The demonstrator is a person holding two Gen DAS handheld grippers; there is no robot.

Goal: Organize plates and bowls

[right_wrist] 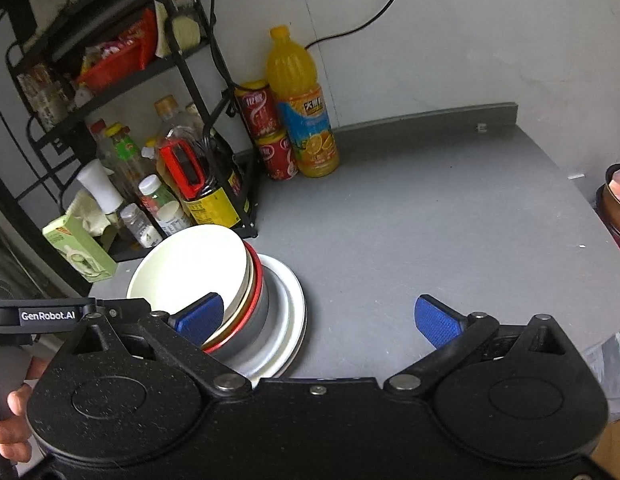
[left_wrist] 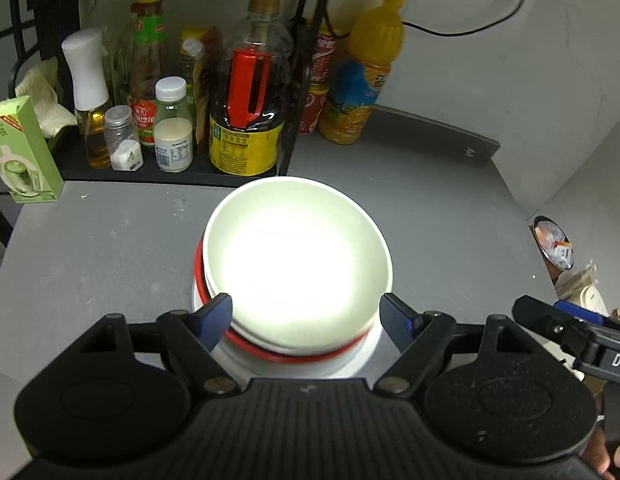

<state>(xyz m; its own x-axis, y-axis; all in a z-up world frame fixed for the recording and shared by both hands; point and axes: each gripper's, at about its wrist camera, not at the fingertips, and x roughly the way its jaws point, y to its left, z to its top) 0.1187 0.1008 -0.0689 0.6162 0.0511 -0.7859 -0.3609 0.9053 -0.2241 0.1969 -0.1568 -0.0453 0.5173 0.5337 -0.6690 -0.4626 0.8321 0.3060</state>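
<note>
A white bowl [left_wrist: 298,256] sits on top of a stack: under it a red-rimmed bowl [left_wrist: 286,356], and under that white plates [right_wrist: 288,320]. The stack stands on the grey table [left_wrist: 90,248]. The white bowl also shows in the right wrist view [right_wrist: 190,268]. My left gripper [left_wrist: 306,320] is open, its blue pads on either side of the bowl's near rim, not squeezing it. My right gripper [right_wrist: 318,320] is open and empty, just right of the stack, above bare table.
A black rack [left_wrist: 286,136] with sauce and oil bottles [left_wrist: 248,92] stands behind the stack. An orange juice bottle [right_wrist: 302,104] and stacked red cans [right_wrist: 270,128] stand by the wall. A green carton [left_wrist: 20,152] is at left. The table edge curves at right.
</note>
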